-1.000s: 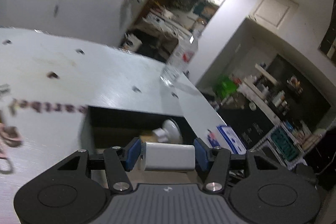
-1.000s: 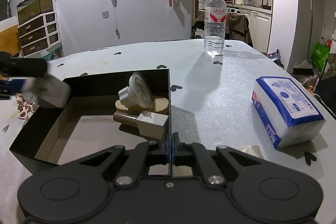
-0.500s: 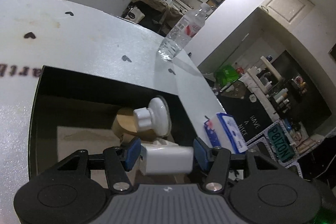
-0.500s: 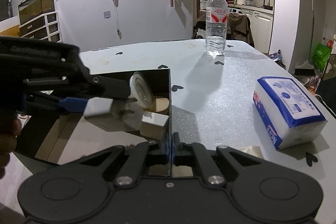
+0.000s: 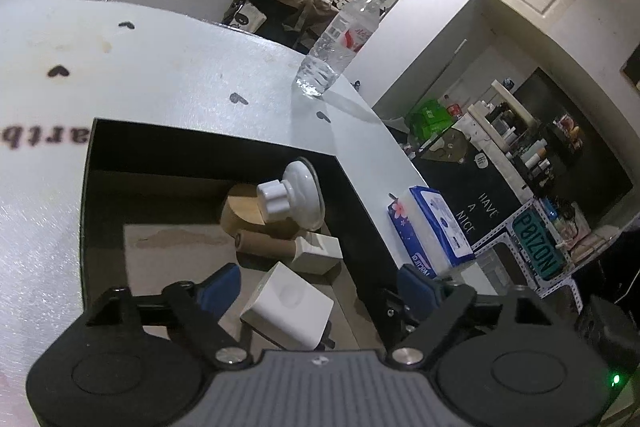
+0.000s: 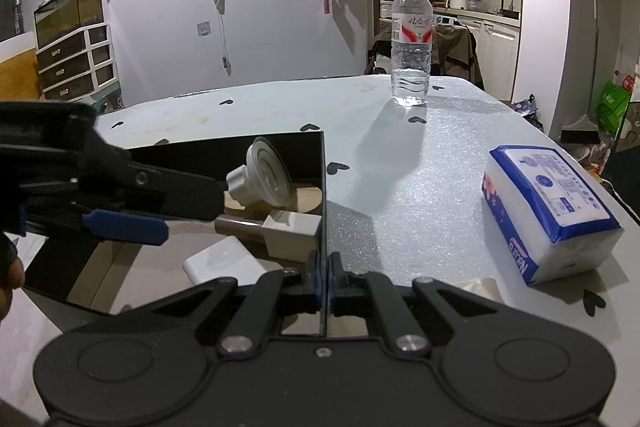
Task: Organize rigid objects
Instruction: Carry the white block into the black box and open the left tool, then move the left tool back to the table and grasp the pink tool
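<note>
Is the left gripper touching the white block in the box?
Apart. Left wrist view: left gripper is open, a gap between each finger and the white block.

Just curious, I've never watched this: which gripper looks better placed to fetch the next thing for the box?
Probably the left gripper: its jaws stand open and empty over the white block lying in the black box. The right gripper is shut on the box's wall, steadying it.

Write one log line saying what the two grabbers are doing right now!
left gripper: open over box | white block: lying in box | right gripper: shut on box wall | state: block released
</note>
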The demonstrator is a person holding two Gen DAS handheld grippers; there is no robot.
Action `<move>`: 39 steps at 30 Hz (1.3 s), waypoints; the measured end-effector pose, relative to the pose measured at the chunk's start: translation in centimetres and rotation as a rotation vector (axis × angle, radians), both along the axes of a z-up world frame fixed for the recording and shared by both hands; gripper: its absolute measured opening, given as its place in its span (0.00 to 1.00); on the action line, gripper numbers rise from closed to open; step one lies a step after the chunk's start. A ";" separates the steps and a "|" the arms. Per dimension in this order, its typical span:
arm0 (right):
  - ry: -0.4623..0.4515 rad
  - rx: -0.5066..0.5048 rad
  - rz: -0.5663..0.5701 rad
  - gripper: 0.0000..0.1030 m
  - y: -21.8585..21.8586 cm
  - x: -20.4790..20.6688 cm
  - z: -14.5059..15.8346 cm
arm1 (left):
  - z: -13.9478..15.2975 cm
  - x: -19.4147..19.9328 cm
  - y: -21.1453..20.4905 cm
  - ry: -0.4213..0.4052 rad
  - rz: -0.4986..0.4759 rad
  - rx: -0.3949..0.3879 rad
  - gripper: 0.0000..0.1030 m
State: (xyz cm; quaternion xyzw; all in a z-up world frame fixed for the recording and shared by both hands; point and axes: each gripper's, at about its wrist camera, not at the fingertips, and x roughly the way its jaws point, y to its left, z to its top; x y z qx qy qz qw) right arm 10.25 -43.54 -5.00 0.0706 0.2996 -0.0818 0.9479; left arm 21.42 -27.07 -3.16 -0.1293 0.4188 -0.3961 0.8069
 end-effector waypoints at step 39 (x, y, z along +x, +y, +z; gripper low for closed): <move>-0.020 0.054 -0.031 0.06 -0.3 -1.2 0.3 | 1.6 -2.1 11.4 -0.241 0.272 0.130 1.00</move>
